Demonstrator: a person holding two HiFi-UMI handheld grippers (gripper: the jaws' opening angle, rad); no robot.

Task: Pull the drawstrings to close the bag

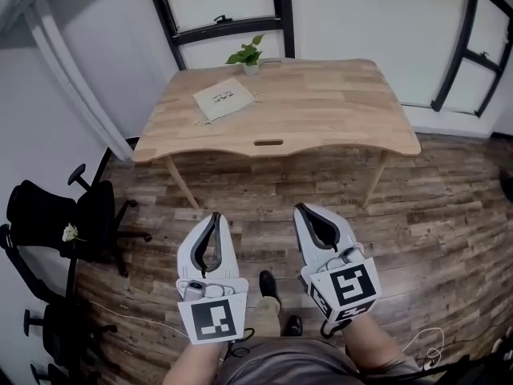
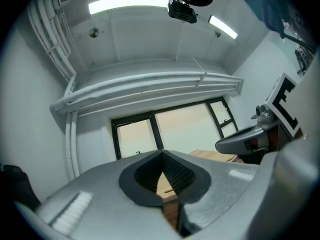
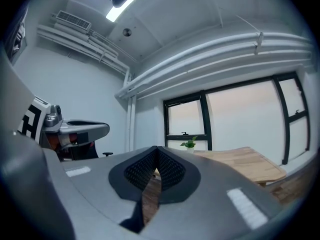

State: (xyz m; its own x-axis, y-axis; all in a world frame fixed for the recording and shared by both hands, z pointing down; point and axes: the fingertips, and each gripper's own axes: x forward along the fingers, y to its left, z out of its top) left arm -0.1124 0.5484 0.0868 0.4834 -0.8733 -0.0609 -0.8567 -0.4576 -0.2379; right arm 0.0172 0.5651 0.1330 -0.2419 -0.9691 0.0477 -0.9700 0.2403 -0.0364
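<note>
A flat beige drawstring bag (image 1: 224,99) lies on the left part of the wooden table (image 1: 337,111), far ahead of me in the head view. Both grippers hang low over the floor, well short of the table and side by side. My left gripper (image 1: 214,216) has its tips together with nothing between them. The right gripper (image 1: 301,209) is likewise shut and empty. In the left gripper view the jaws (image 2: 162,154) meet, with a strip of the table (image 2: 215,157) beyond. In the right gripper view the jaws (image 3: 157,149) meet too. The bag is not clear in either gripper view.
A small potted plant (image 1: 247,54) stands at the table's far edge, also in the right gripper view as the plant (image 3: 189,144). A black office chair (image 1: 56,215) stands at the left. Wood plank floor (image 1: 433,215) lies between me and the table. Windows line the far wall.
</note>
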